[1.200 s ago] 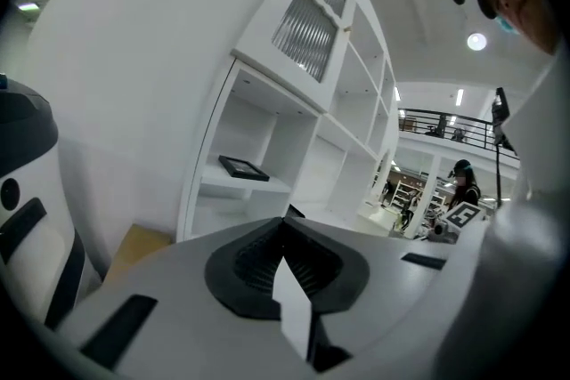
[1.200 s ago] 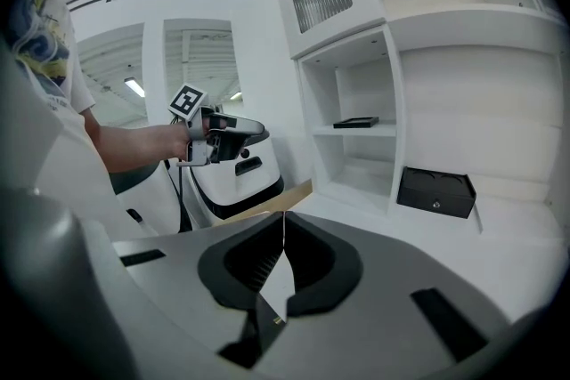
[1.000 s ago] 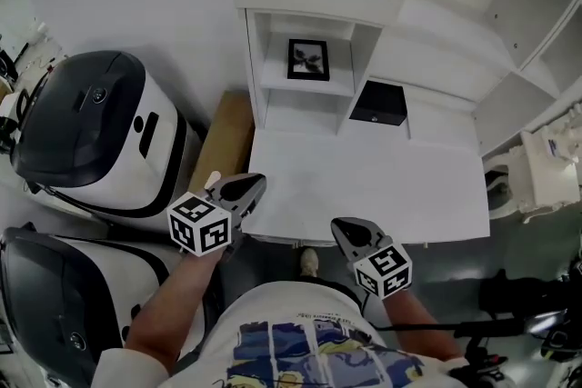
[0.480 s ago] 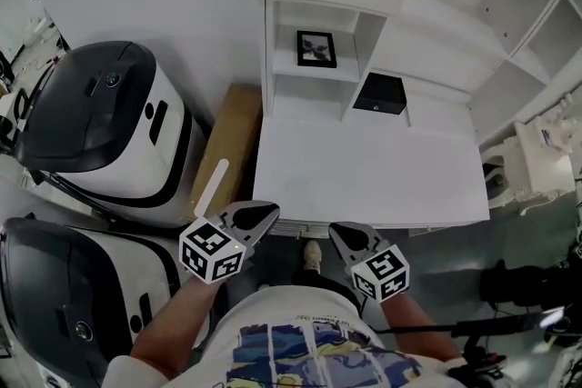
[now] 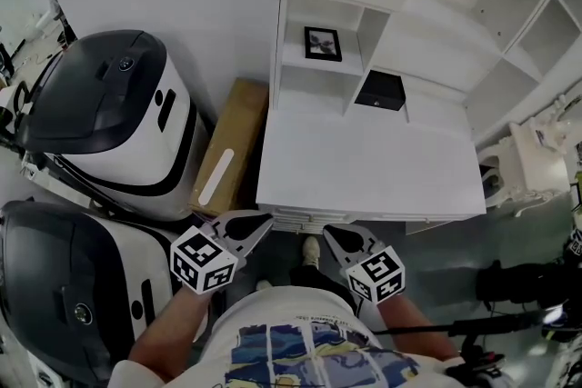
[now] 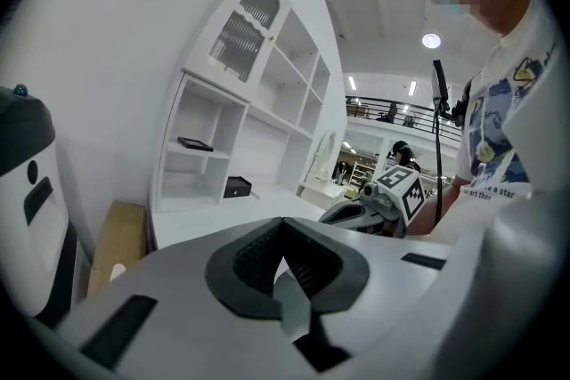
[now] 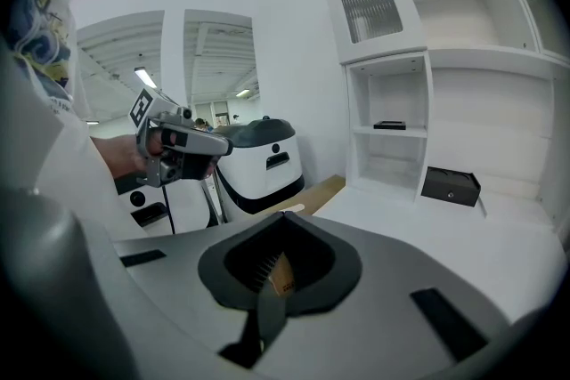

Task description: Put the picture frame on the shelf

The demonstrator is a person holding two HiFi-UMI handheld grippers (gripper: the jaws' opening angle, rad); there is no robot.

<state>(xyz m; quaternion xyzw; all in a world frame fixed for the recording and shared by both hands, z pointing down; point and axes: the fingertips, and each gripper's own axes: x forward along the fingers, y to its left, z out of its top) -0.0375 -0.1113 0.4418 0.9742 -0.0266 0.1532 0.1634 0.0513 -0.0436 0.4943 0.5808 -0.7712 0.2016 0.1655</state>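
The picture frame sits on the shelf inside the narrow cubby at the far left of the white unit. Its face points up at the head view, and from both gripper views it looks to lie flat. Cubby walls close it in on the left and right, leaving the near side open. Just right of the cubby, a black box stands at the far edge of the desk top. The rest of that white surface is bare all the way to its near edge. Both grippers hang just off that near edge, well apart from the frame. The left gripper is by the near-left corner, its jaws closed tip to tip with nothing between them. The right gripper is a little to the right, its jaws likewise closed and empty. Between the two, a shoe shows on the floor. A cardboard box with a white strip lying on it fills the gap along the desk's left side. Left of it, two large white-and-black machines crowd that flank. Taller open shelving rises on the far right.
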